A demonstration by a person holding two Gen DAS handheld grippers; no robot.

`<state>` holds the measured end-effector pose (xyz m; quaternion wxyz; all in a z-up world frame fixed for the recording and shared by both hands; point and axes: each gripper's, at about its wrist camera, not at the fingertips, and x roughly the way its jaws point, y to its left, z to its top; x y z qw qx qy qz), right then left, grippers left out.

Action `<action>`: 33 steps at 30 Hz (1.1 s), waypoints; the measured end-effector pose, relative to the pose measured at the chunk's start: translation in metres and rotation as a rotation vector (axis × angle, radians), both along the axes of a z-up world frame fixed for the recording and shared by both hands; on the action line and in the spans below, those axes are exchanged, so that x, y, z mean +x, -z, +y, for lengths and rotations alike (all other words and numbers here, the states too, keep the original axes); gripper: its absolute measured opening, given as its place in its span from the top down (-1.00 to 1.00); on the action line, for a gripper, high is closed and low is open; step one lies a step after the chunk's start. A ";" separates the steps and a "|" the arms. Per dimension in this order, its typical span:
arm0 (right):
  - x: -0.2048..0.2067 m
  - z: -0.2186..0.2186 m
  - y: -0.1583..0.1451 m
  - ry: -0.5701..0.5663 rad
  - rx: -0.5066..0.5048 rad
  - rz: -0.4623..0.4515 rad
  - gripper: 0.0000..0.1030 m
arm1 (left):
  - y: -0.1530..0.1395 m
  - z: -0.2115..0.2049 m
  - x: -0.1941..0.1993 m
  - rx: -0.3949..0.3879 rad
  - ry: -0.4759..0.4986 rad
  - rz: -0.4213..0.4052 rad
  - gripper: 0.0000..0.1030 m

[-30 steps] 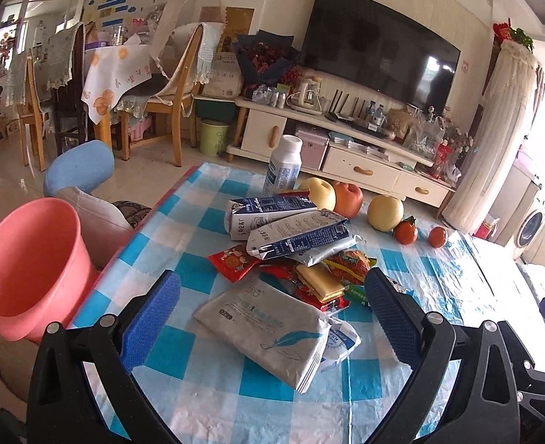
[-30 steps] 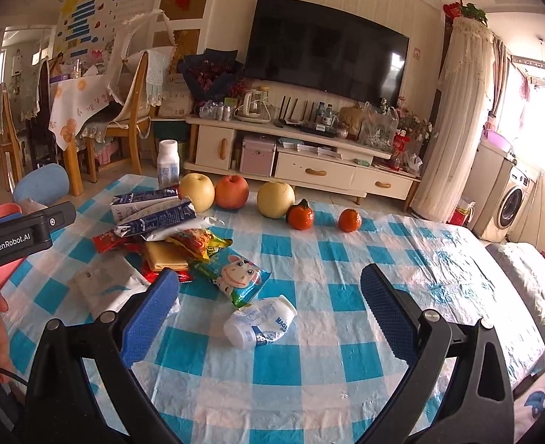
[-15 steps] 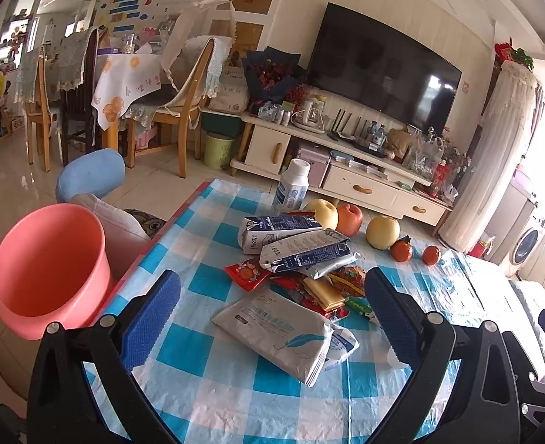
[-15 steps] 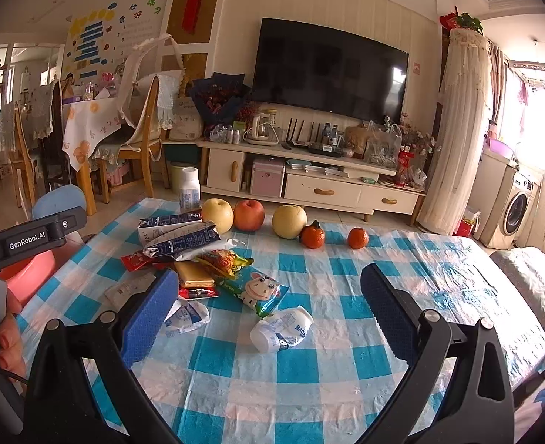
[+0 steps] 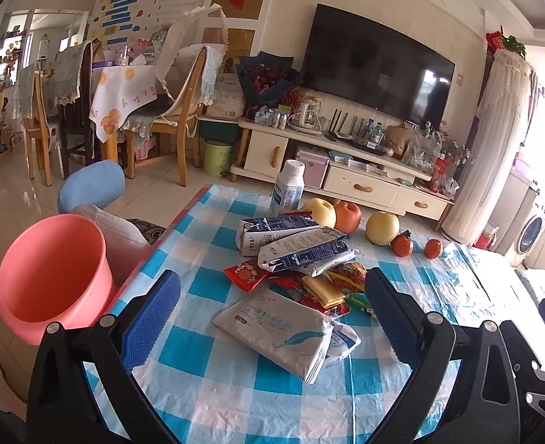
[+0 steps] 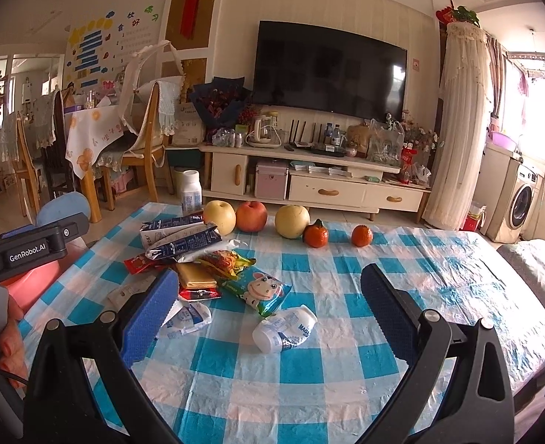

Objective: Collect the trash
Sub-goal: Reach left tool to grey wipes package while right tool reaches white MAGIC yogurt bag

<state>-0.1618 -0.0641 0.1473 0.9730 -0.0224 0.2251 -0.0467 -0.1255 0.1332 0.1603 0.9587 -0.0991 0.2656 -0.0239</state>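
Observation:
A pile of trash lies on the blue checked table (image 5: 235,399): a white flat pouch (image 5: 276,329), two milk cartons (image 5: 302,249), red and yellow snack wrappers (image 5: 324,288). In the right wrist view I see the green cow-print packet (image 6: 259,288), a crushed white cup (image 6: 285,329) and a crumpled white wrapper (image 6: 185,318). A pink bucket (image 5: 50,273) stands off the table's left edge. My left gripper (image 5: 272,318) is open above the white pouch, holding nothing. My right gripper (image 6: 268,310) is open above the crushed cup, holding nothing.
Apples, a pear (image 6: 292,222) and two oranges (image 6: 361,235) line the table's far edge beside a white bottle (image 5: 289,188). A blue stool (image 5: 91,185), wooden chairs and a TV cabinet (image 6: 309,181) stand beyond. The left gripper body shows in the right wrist view (image 6: 28,248).
Both grippers have risen and drawn back from the table, so the trash pile looks smaller and farther. Both stay open. Nothing on the table has moved.

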 end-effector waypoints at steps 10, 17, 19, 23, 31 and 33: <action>0.003 -0.011 0.012 0.003 0.009 0.014 -0.93 | 0.001 -0.003 0.000 0.016 -0.001 0.002 -0.92; 0.007 -0.015 0.021 -0.016 0.019 0.016 -0.93 | 0.006 -0.011 0.004 0.050 -0.003 0.001 -0.92; 0.007 -0.016 0.024 -0.021 0.022 0.010 -0.93 | 0.010 -0.011 0.007 0.056 -0.004 0.008 -0.92; 0.011 -0.018 0.031 -0.031 0.011 0.019 -0.93 | 0.016 -0.013 0.010 0.068 -0.009 0.021 -0.92; 0.025 -0.028 0.050 -0.025 0.046 0.067 -0.93 | 0.034 -0.013 0.019 0.097 0.002 0.049 -0.92; 0.031 -0.031 0.057 -0.034 0.055 0.090 -0.93 | 0.042 -0.014 0.023 0.108 0.022 0.070 -0.92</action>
